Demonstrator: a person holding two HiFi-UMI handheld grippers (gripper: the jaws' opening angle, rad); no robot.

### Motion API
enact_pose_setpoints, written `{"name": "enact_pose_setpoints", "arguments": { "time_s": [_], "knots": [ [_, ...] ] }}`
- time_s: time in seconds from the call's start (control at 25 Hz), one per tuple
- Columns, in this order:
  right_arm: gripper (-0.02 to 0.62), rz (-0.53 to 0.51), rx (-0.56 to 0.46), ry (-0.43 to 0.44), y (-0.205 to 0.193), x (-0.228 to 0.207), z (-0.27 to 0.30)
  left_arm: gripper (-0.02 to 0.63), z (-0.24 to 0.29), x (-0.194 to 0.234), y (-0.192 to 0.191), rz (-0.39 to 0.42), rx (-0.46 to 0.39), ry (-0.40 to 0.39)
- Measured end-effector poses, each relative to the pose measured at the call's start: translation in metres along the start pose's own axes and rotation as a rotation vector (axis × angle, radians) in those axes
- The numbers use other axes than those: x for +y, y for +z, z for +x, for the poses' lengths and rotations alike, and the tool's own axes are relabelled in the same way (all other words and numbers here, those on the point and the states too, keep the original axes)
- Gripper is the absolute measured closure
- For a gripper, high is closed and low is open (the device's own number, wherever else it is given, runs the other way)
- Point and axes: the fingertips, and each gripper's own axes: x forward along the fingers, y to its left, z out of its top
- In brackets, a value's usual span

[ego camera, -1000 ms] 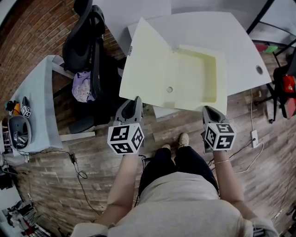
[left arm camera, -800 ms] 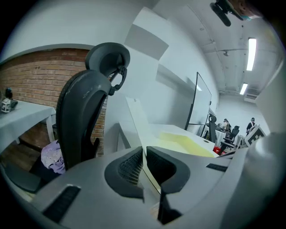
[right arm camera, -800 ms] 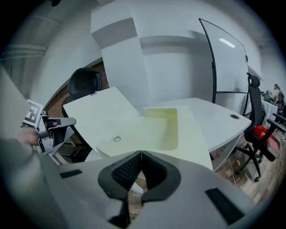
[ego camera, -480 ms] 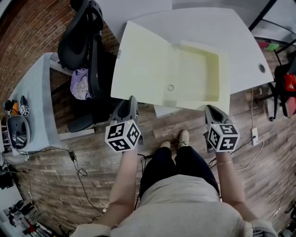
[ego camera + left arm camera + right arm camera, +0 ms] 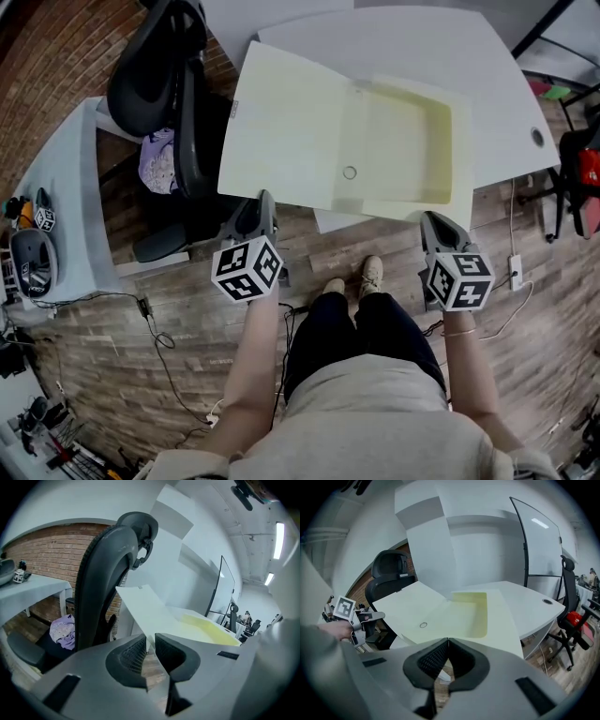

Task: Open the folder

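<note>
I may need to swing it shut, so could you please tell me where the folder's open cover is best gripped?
Take the cover by its near edge, close to the left corner, coming in from the person's side. It is a thin, flat panel that overhangs the desk there, so one jaw can slide under it and one over.

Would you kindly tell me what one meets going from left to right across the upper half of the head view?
grey side table → black office chair → open folder → cable hole in the white desk → red chair
</note>
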Motion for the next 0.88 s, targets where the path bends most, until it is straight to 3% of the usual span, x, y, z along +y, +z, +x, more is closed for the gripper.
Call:
{"name": "enact_pose_setpoints", "arguments": {
  "time_s": [0.4, 0.88],
  "knots": [
    [0.574, 0.005, 0.000, -0.003, 0.000, 0.000, -0.002, 0.531, 0.013, 0.020, -0.022, -0.032, 0.045, 0.036],
    [0.574, -0.005, 0.000, 0.000, 0.003, -0.003, 0.002, 0.511, 0.028, 0.037, -0.050, -0.124, 0.081, 0.060]
  ]
}}
